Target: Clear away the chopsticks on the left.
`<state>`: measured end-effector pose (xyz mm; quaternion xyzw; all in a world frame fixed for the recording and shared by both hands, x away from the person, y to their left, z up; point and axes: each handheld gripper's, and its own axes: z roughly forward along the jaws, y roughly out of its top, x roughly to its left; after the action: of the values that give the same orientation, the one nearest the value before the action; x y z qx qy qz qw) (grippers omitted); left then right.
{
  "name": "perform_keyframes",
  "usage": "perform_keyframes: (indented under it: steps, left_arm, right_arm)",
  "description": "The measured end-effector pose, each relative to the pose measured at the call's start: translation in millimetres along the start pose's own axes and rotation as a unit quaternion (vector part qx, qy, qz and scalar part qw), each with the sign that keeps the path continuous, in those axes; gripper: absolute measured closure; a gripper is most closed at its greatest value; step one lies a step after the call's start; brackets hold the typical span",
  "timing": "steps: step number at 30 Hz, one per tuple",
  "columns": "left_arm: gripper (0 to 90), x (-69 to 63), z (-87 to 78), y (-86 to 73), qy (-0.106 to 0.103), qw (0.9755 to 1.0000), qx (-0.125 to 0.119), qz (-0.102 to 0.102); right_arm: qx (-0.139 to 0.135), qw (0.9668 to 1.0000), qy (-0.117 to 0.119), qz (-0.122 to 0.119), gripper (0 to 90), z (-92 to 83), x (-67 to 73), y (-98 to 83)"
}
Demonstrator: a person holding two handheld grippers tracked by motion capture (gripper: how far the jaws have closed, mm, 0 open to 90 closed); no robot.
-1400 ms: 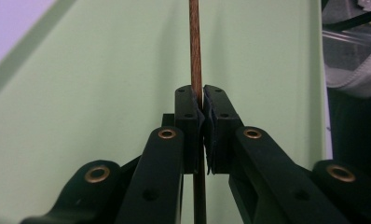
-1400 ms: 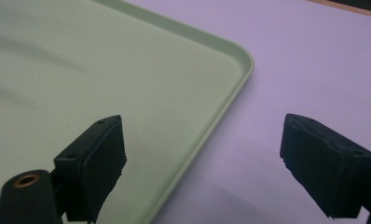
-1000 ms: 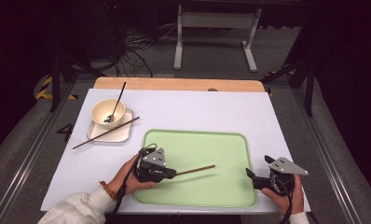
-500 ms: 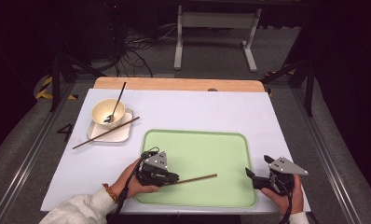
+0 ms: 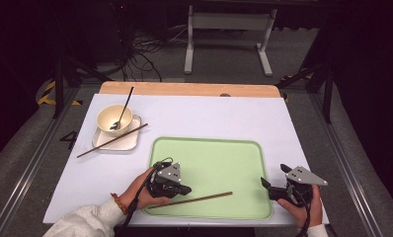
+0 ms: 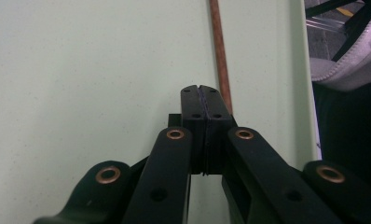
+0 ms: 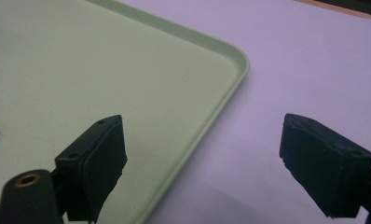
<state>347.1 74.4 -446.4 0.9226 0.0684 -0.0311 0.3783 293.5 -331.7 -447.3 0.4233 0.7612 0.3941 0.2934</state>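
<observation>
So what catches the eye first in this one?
The green tray at the near middle of the white table, with a brown chopstick lying along its near edge. The left gripper sits beside that chopstick, jaws shut with nothing between them; the right gripper waits open at the tray's right edge. At far left, a second chopstick leans across a bowl's plate.

A dark figure "4" (image 5: 69, 139) is showing on the grey floor at about nine o'clock from the white table (image 5: 234, 118), just off its left edge. Nothing else readable is appearing on any other thing in these views.
</observation>
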Motion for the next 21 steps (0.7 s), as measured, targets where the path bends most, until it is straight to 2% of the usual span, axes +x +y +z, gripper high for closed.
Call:
perform_keyframes:
  steps: [7, 11, 13, 17, 21]
  left_arm:
    - [90.0, 1.1, -3.6, 5.4, 0.006, 0.9999, -0.010, 0.012]
    - [90.0, -0.2, -4.1, 11.7, 0.006, 0.9996, -0.015, 0.025]
    - [90.0, -1.3, -1.8, 18.1, 0.006, 0.9991, -0.018, 0.038]
    - [90.0, -1.5, 2.1, 25.7, 0.001, 0.9989, -0.019, 0.042]
    - [90.0, -2.8, 4.2, 37.7, -0.002, 0.9981, -0.023, 0.058]
  right_arm:
    - [0.000, 1.0000, -0.001, 0.000, 14.9, -1.0, 1.0, 0.1]
    - [0.000, 1.0000, -0.003, 0.001, 14.9, -1.8, 0.1, -0.6]
    - [0.000, 1.0000, -0.004, 0.002, 14.9, -2.3, -0.1, -1.1]
    - [0.002, 1.0000, -0.005, 0.002, 14.8, -2.1, 0.2, -1.6]
    - [0.001, 0.9999, -0.009, 0.007, 14.8, -2.9, -1.2, -2.6]
